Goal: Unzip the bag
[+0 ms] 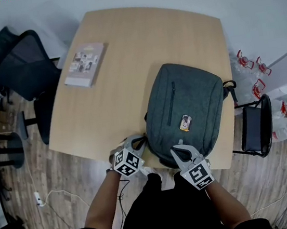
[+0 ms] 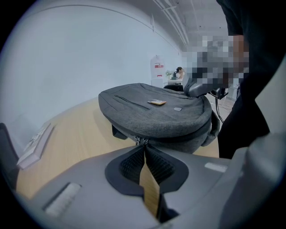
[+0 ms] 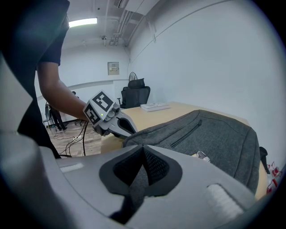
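Wood-plank floor [image 1: 61, 169] is seen around a pale table [image 1: 139, 38], viewed from overhead. A grey bag [image 1: 184, 106] is laid flat on the table's 5 o'clock part, its near end reaching the edge by the person. A black chair [image 1: 25, 69] is parked at the table's 9 o'clock side. A book [image 1: 84, 65] is placed at 10 o'clock from the bag, well apart from it. The left gripper [image 1: 139, 143] is held at the bag's 7 o'clock corner; its jaws are closed, with the tips pinched on the zip pull [image 2: 137, 141]. The right gripper [image 1: 178, 147] is held at the bag's 6 o'clock end; its jaws are fully closed, with grey bag fabric caught between them. A small tan tag [image 1: 185, 122] is fixed on the bag's top face, toward 6 o'clock of its middle.
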`<control>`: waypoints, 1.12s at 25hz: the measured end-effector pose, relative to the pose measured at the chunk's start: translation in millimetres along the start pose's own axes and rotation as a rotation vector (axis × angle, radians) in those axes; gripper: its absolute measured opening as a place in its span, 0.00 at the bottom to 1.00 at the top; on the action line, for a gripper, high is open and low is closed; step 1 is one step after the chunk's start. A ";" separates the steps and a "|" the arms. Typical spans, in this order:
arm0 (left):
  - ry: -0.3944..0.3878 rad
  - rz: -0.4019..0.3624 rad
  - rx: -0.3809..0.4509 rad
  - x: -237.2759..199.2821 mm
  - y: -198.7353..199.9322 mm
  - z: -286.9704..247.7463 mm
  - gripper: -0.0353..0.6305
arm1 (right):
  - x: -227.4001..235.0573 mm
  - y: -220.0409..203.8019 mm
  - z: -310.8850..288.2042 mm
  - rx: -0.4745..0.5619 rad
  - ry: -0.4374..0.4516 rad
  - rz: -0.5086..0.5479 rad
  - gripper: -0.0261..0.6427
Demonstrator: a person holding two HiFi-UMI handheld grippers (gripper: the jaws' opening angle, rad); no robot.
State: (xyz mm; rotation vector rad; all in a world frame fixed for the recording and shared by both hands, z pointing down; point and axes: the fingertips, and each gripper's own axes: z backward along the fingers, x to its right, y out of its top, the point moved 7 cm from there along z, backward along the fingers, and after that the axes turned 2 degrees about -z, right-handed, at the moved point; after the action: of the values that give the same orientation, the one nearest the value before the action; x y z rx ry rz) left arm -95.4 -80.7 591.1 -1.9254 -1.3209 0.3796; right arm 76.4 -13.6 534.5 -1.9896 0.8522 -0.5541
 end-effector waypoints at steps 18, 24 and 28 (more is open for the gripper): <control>-0.012 0.003 0.025 3.8 -1.5 -1.4 0.13 | 4.9 0.8 -1.3 0.001 -0.010 -0.003 0.04; 0.021 0.018 0.018 2.6 -4.0 -4.0 0.15 | 2.0 -1.9 -2.9 -0.007 -0.007 -0.008 0.04; 0.025 0.010 0.017 4.0 -3.2 -7.3 0.13 | 2.0 -2.4 -3.1 -0.009 -0.009 -0.008 0.04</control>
State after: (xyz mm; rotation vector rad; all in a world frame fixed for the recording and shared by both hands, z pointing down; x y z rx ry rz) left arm -91.3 -79.5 598.9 -1.9178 -1.2878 0.3693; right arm 76.6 -15.9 538.3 -2.0028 0.8432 -0.5459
